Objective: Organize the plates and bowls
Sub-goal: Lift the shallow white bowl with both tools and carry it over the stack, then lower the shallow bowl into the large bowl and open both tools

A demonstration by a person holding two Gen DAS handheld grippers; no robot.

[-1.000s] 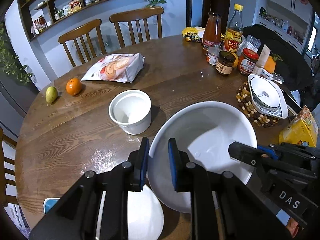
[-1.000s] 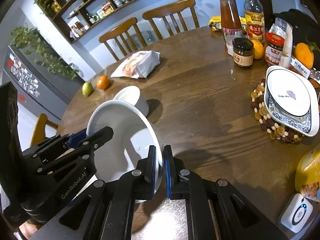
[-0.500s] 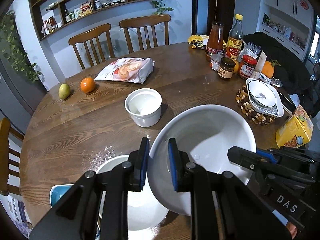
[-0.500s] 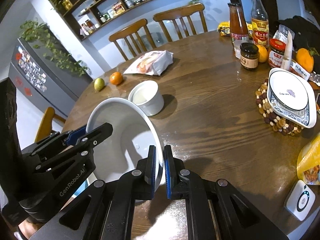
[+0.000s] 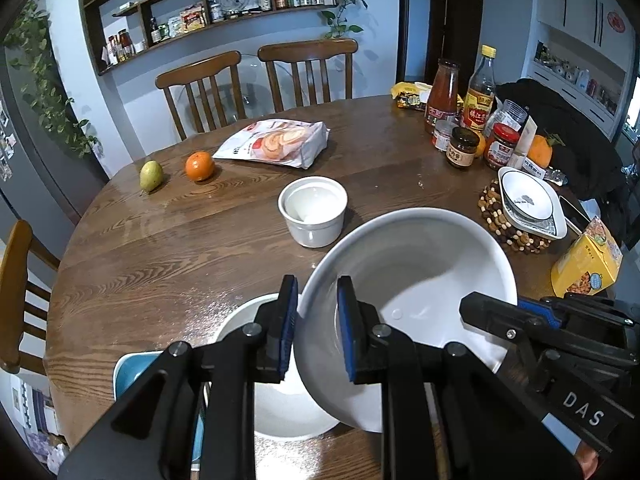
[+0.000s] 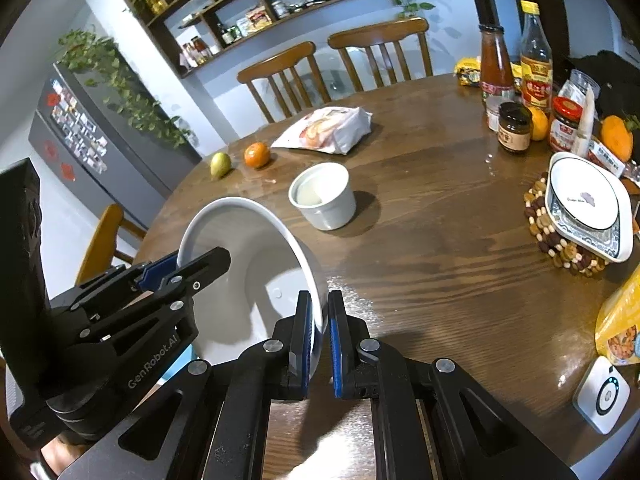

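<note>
Lifted clear since a second ago, the big white bowl [image 5: 416, 280] now rides higher off the surface [image 5: 160, 256], and more of the white dish [image 5: 280, 408] underneath it has come into view. I have both sets of tongs on it: the left tongs [image 5: 318, 328] are clenched on its near-left rim, the right tongs [image 6: 319, 340] clamped tight on the rim at the opposite side, so the bowl hangs tilted between them, just this side of the small white pot [image 5: 313, 216].

As I judge it, the job is early. Right of that pot, a patterned dish stack [image 5: 532, 208] already sits nested on the beaded trivet [image 5: 500, 224], which looks like sorted ware. The pot itself stands alone, untouched. Nearer than the pot, under my left tongs, the white dish lies on what seems a blue plate [image 5: 132, 372], though I cannot tell how they nest. What remains is to set this bowl on a stack and gather in the pot.
</note>
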